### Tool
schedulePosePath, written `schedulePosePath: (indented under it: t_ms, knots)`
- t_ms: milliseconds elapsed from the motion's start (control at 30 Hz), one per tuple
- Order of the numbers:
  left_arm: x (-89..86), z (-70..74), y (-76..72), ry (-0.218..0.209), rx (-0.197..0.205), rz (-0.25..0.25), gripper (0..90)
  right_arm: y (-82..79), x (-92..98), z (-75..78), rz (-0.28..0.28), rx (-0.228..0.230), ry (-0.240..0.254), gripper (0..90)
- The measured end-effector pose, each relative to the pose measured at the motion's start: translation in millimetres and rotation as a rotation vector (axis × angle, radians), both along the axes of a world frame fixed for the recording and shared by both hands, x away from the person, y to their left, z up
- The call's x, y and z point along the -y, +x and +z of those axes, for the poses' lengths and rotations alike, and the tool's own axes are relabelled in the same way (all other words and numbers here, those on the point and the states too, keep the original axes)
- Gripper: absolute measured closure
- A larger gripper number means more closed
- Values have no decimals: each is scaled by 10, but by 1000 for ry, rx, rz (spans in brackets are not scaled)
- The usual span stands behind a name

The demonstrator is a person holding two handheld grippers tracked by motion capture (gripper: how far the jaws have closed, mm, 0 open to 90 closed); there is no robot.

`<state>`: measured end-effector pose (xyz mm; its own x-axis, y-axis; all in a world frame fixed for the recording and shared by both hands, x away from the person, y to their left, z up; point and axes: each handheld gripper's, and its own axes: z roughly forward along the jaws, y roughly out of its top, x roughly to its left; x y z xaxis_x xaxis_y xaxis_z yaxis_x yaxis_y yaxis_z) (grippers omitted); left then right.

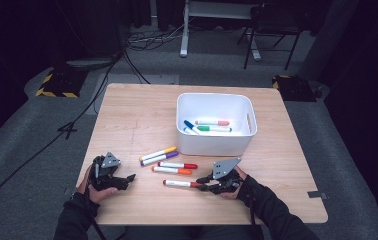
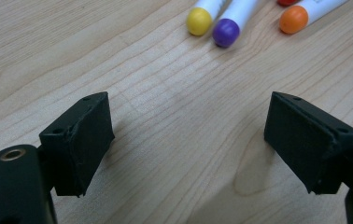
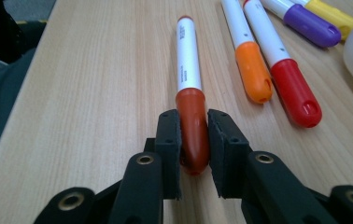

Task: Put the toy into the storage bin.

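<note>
I see grey carpet floor [image 1: 22, 135], dark surrounds, cables [image 1: 142, 40], a chair [image 1: 272, 30], and hazard-taped blocks [image 1: 57, 82].

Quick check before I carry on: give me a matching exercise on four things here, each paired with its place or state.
1 right gripper
2 left gripper
3 green-capped marker
4 purple-capped marker

a inside the white bin
b jaws apart over bare table
c lying on the table beside the yellow-capped marker
d shut on the red-brown-capped marker

Pairs: 1-d, 2-b, 3-a, 4-c
</note>
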<state>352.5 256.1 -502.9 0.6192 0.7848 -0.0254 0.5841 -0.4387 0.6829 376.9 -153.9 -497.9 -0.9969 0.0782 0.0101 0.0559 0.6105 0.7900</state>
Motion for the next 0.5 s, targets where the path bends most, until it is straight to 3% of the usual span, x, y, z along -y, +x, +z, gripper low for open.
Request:
schedulePosePath:
  t_ms: [233, 500]
  knots:
    - [1, -1, 1, -1, 1, 2, 158, -16, 136, 130, -21, 19, 38, 752]
    - [0, -1, 2, -1, 0, 1, 158, 5, 409, 459, -77, 78, 90, 752]
